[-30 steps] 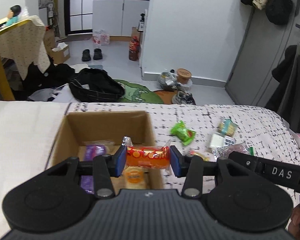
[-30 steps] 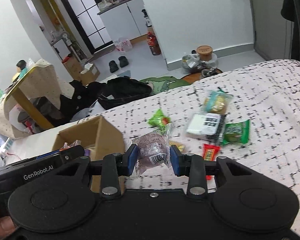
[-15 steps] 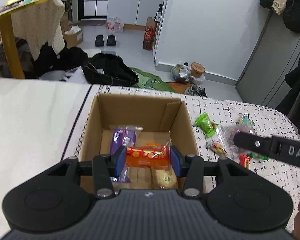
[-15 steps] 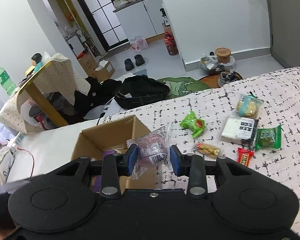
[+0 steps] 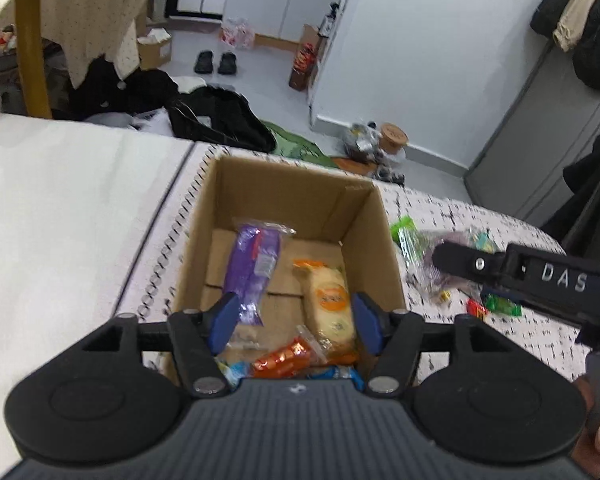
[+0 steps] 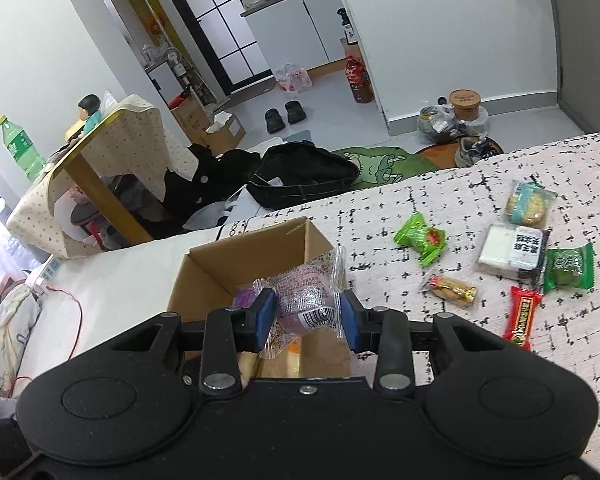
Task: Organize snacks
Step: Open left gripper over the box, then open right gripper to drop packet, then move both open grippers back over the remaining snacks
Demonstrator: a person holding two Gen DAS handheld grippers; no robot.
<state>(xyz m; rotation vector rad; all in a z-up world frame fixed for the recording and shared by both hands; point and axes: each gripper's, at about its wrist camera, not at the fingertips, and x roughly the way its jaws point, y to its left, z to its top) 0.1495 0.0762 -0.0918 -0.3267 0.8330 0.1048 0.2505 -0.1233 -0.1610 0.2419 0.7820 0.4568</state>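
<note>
An open cardboard box point(image 5: 288, 196) stands on the bedspread. Inside lie a purple packet point(image 5: 254, 266), a pale yellow packet point(image 5: 328, 304) beside it, and an orange packet point(image 5: 286, 356) near the front wall, tilted, perhaps on blue wrappers. A clear pinkish packet point(image 6: 306, 296) hangs over the box's rim. Green packet point(image 6: 420, 238), red bar point(image 6: 522, 316) lie well apart on the spread.

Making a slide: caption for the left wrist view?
Open left tongs over the box, orange snack lying inside.
</note>
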